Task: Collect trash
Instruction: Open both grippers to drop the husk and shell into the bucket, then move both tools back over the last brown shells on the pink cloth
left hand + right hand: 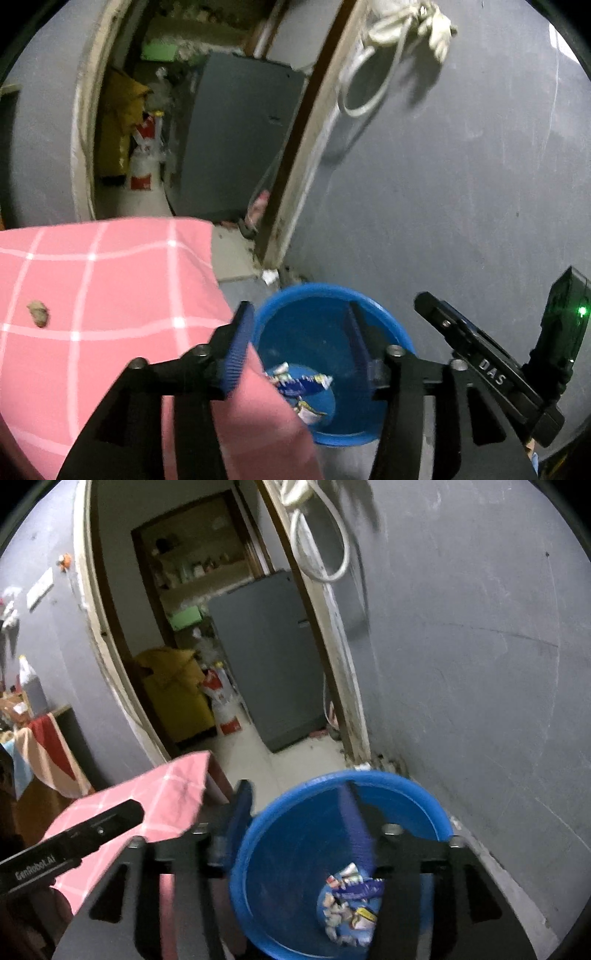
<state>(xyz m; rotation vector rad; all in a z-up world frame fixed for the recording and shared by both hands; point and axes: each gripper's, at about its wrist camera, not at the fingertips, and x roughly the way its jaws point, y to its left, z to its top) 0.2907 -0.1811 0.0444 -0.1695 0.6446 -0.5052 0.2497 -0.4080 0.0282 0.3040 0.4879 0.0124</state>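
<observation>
A: Status of both grippers?

B: Left gripper [299, 332] and right gripper [295, 812] both stand part open, nothing between the pads, both poised above the blue bin [424, 812]. The wrappers [351, 904] lie at the bin's bottom.

A: Remaining trash?

B: One crumpled scrap [37, 313] rests on the pink checked cloth [110, 277], well apart from the bin.

A: Failure modes?

B: The cloth edge hangs just beside the bin rim. A finger catching it would likely drag the cloth and shift or drop the scrap. The scrap looks light, so a partial pinch may let it slip during transfer.

A: Obstructions?

B: The grey wall [480, 664] stands close behind the bin. A doorway opens beyond, showing a fridge [269, 657]. White cable [369, 74] hangs overhead, clear of the work zone.
</observation>
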